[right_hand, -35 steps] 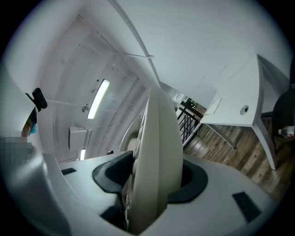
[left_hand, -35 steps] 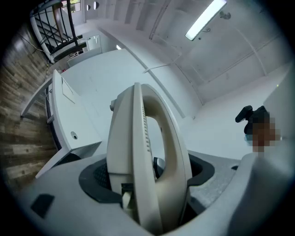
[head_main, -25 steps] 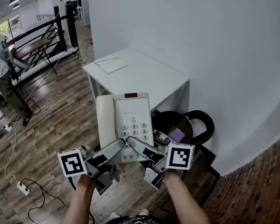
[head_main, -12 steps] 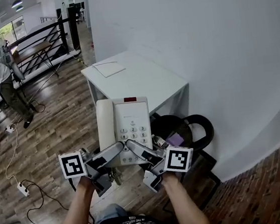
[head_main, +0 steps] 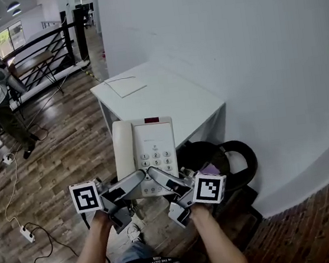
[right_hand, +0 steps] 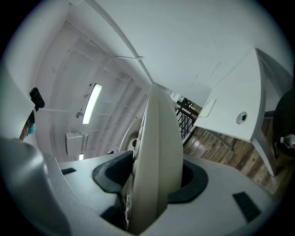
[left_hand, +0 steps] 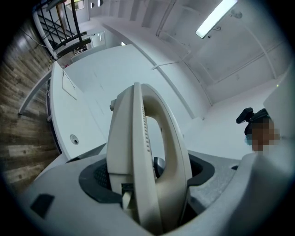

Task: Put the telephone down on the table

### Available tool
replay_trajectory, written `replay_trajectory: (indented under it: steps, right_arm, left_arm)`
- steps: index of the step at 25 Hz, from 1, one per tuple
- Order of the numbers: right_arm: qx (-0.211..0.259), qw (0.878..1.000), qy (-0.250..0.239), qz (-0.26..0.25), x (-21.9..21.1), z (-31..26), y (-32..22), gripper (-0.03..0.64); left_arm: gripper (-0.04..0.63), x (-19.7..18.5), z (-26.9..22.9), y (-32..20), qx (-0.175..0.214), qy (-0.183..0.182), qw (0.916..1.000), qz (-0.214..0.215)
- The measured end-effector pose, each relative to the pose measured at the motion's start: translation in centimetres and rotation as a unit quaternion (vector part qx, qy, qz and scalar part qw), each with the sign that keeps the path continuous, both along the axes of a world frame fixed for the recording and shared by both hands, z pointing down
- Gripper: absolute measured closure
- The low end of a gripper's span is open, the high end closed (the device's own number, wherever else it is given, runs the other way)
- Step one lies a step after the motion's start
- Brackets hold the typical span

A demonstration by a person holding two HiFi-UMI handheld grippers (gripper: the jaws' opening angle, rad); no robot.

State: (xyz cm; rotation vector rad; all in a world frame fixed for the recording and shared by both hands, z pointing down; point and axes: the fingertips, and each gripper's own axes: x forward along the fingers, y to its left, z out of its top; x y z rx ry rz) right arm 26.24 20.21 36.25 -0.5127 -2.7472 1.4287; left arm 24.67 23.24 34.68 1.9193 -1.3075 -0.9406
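I hold the cream telephone [head_main: 145, 154] in the air, just short of the table's [head_main: 179, 105] near edge. The left gripper [head_main: 129, 186] is clenched on its handset side and the right gripper [head_main: 166, 181] on its keypad side. I judge the double grip keeps the handset seated. The table is bare except for a paper [head_main: 124, 86] at its far corner. A wall borders its right side, and a black chair [head_main: 236, 155] sits by its near corner.
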Motion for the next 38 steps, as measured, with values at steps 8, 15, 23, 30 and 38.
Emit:
replay_trajectory:
  steps: [8,15,23,30,38]
  right_arm:
    - [-0.005,0.999,0.018,0.031,-11.9,0.3,-3.3,0.405]
    - [0.0,0.998,0.026,0.055,-20.3,-0.2,-4.9,0.405]
    - [-0.002,0.996,0.035,0.08,-24.7,0.9,-6.9,0.405]
    - [-0.002,0.994,0.038,0.105,-27.3,1.0,-8.6,0.405]
    - [-0.012,0.992,0.026,0.122,-29.8,1.6,-11.9,0.405]
  left_arm:
    - [0.206,-12.2,0.4,-3.4,-0.002,0.018,0.9994,0.031]
    - [0.206,-20.7,-0.1,-5.1,-0.001,0.028,0.9981,0.055]
    - [0.206,-25.3,0.9,-7.2,-0.003,0.031,0.9963,0.08]
    - [0.206,-28.0,1.1,-9.1,-0.004,0.034,0.9935,0.109]
    - [0.206,-30.4,1.8,-12.6,-0.011,0.03,0.9906,0.133]
